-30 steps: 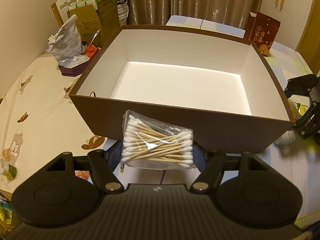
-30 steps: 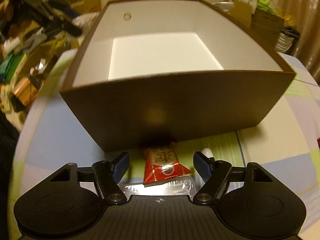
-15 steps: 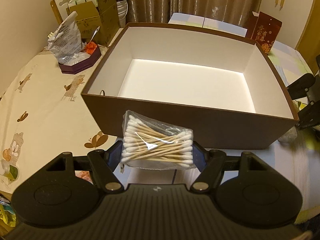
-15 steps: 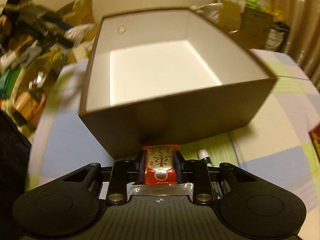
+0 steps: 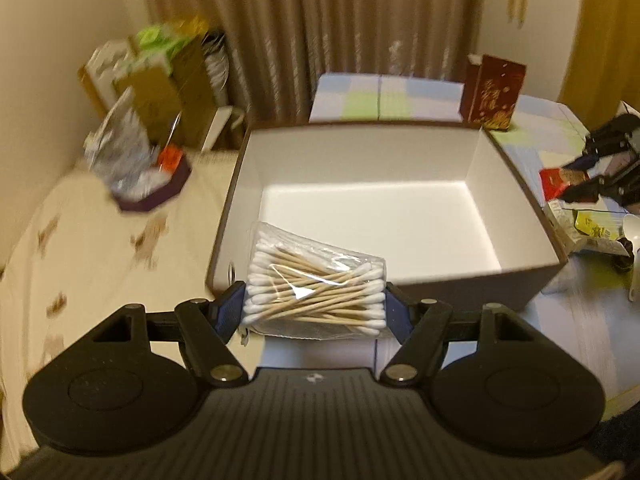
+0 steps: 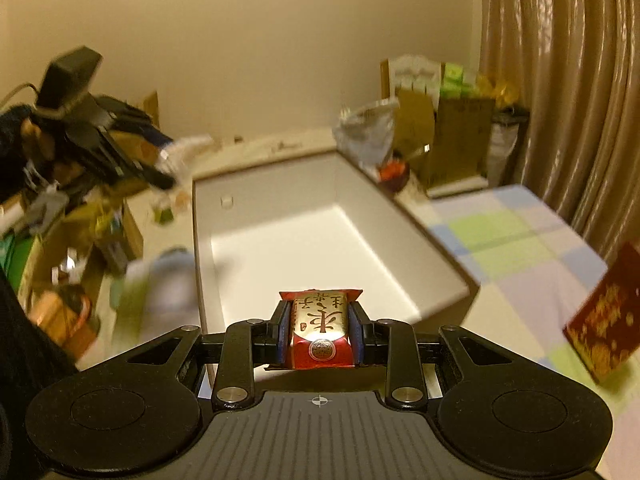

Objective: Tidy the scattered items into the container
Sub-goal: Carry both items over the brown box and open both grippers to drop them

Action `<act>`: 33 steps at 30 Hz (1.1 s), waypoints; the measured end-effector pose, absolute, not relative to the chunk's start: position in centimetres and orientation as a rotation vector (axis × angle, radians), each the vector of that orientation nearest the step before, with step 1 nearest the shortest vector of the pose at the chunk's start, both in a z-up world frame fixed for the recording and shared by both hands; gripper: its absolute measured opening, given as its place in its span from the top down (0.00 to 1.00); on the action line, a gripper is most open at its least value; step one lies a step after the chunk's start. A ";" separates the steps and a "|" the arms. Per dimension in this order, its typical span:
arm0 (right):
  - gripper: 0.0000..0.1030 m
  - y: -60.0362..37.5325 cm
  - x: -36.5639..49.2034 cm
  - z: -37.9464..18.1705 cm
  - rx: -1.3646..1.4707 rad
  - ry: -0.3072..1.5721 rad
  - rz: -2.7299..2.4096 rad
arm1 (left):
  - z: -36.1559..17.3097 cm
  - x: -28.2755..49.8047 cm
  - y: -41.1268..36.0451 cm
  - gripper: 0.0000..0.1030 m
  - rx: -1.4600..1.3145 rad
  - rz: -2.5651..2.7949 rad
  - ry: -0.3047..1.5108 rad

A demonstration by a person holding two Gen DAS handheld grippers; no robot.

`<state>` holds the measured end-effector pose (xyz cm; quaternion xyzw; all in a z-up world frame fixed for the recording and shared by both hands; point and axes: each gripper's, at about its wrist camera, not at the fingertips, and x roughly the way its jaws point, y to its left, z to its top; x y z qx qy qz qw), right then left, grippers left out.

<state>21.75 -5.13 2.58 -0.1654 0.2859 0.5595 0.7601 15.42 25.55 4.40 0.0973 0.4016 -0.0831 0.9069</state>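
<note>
The box (image 5: 524,284) sits open and empty in the left view. Our left gripper (image 5: 316,308) has its fingers clamped on one bag of cotton swabs (image 5: 316,292), held up at the near wall. Nothing is inside yet.

In the right view, our right gripper (image 6: 320,336) has just squeezed its fingers onto one red and gold snack packet (image 6: 320,332), over the box's near edge. Both things still need dropping in.
</note>
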 end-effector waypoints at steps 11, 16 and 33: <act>0.68 -0.5 23.6 2.8 -0.372 0.600 1.229 | 4.8 21.7 22.7 0.34 0.373 -0.381 0.727; 0.68 2.0 25.4 0.9 -0.402 0.649 1.220 | 3.5 24.6 22.7 0.34 0.375 -0.446 0.746; 0.68 6.3 30.3 -4.3 -0.510 0.805 1.108 | -3.4 33.6 21.2 0.34 0.429 -0.516 0.885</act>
